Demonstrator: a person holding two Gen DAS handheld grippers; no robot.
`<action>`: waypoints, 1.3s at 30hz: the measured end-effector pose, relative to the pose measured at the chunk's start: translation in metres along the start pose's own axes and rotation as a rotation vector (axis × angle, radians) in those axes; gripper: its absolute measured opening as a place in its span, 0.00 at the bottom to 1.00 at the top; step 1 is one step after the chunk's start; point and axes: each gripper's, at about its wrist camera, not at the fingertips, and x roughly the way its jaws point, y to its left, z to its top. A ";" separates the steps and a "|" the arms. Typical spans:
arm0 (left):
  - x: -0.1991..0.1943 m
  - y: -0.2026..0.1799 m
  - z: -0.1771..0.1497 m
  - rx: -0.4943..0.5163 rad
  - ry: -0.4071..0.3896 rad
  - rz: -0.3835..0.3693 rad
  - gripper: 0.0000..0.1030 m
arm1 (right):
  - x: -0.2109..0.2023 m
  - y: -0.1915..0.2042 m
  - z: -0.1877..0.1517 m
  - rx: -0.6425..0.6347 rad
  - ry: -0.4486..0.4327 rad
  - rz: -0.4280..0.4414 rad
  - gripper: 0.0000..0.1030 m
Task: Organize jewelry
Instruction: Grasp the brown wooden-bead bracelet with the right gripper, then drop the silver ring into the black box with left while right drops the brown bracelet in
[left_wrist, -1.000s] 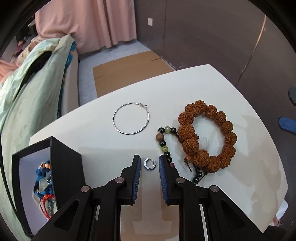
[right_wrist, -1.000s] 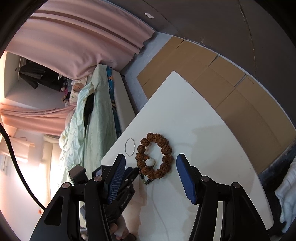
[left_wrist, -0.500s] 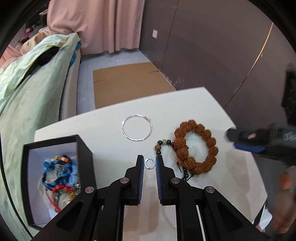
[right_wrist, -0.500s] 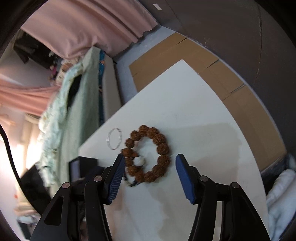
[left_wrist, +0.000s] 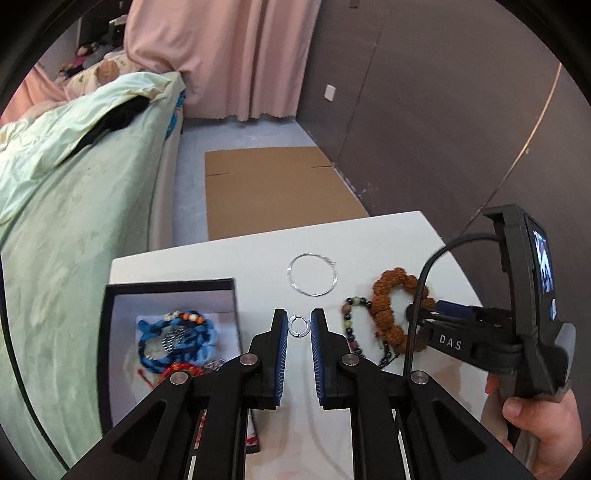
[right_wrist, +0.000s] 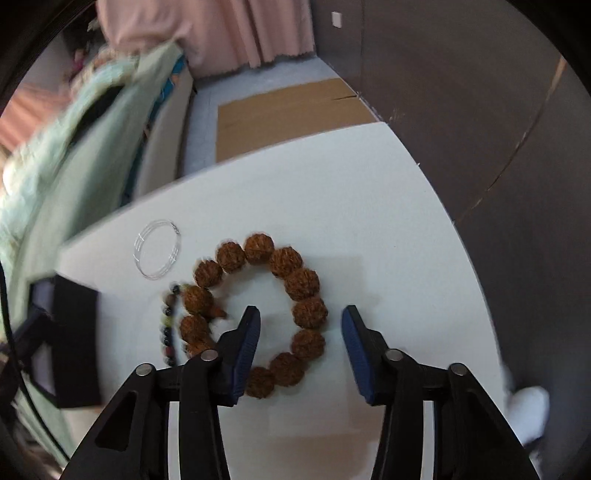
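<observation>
Jewelry lies spread on the white desk (left_wrist: 388, 236): a thin silver hoop (left_wrist: 312, 274), a bracelet of big knobbly brown beads (right_wrist: 258, 314), and a strand of small dark and green beads (left_wrist: 352, 325) just left of that bracelet and touching it. An open black box (left_wrist: 110, 332) with a pale lining stands at the desk's left edge and holds a blue braided cord piece (left_wrist: 173, 338) and something red below it.

A small silver ring (left_wrist: 297, 326) sits between the blue pads of the left hand-held gripper (left_wrist: 298, 326). Its jaws are nearly closed and the pads pinch the ring from both sides, up off the desk surface.

The right hand-held gripper (right_wrist: 300, 325) points down over the brown bracelet. Its jaws have just been closing and stand about half open. One finger is inside the loop, the other outside, with the right side of the bracelet between them; the pads do not press on the beads.

In the left wrist view the right hand-held gripper's black body bears the white letters "DAS" (left_wrist: 450, 342). A person's hand (left_wrist: 539, 424) grips its handle, a small screen (left_wrist: 545, 266) on top shows a picture too small to read, and a black cable (left_wrist: 417, 306) hangs from it.

Beyond the desk are a bed with a pale green cover (left_wrist: 74, 192), flat cardboard (left_wrist: 273, 188) on the floor, and a pink curtain (left_wrist: 229, 55).
</observation>
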 end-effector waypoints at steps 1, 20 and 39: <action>-0.001 0.002 -0.001 -0.005 0.001 0.001 0.13 | -0.001 0.001 -0.001 -0.016 -0.002 -0.020 0.37; -0.048 0.008 -0.028 -0.017 -0.060 0.005 0.13 | -0.101 -0.020 -0.032 0.053 -0.266 0.183 0.18; -0.070 0.062 -0.027 -0.212 -0.101 0.005 0.17 | -0.124 0.016 -0.035 0.087 -0.324 0.436 0.18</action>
